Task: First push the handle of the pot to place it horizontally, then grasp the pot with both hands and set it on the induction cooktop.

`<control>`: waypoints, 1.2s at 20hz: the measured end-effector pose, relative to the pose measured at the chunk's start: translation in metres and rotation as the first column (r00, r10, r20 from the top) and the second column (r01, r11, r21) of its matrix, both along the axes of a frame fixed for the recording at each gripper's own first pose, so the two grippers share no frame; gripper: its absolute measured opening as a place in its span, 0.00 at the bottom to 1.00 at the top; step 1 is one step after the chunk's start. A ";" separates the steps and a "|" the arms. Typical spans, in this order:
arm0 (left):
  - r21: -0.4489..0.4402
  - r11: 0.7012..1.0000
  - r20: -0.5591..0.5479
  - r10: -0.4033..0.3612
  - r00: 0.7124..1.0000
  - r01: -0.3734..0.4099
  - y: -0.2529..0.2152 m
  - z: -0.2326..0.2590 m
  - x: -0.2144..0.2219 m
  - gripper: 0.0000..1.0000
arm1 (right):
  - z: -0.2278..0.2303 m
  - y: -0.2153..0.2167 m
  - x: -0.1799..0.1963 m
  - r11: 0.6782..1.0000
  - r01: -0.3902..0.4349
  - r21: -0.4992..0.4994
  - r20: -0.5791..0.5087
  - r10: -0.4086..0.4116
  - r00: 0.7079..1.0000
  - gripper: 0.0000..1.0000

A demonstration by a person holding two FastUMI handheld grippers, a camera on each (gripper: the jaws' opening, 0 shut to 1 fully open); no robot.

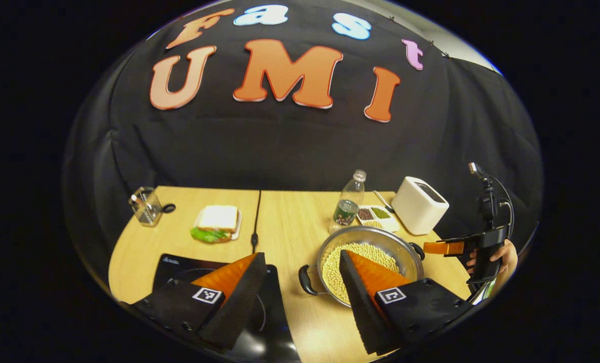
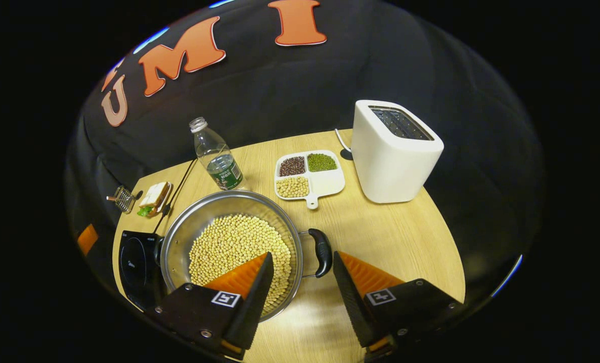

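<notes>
We see a pale wood-grain worktop (image 2: 405, 237) carrying a round steel pot (image 2: 179, 237) of yellow soybeans (image 2: 229, 242), just right of the flat black induction cooktop (image 2: 133, 267). Behind stand a boxy white toaster (image 2: 390, 156) and a divided white dish (image 2: 325, 181) of three sorts of beans. Our left gripper (image 1: 300, 282) and right gripper (image 2: 302, 275) hold jaws open, the right flanking the pot's black handle (image 2: 322, 252).

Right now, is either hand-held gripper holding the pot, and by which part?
Nothing is held. Both are open: the left hand-held gripper near one pot handle, the right hand-held gripper around the other.
</notes>
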State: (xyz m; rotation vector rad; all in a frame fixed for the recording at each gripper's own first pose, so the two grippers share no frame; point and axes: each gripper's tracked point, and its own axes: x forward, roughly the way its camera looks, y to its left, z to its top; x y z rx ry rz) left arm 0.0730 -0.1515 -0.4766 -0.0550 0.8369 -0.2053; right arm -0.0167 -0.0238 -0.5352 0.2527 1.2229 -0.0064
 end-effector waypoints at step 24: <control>0.085 0.995 -0.286 0.071 0.956 -0.048 -0.036 -0.200 0.005 0.80 | -0.102 0.008 -0.011 0.991 -0.103 -0.083 -0.152 0.090 0.984 0.82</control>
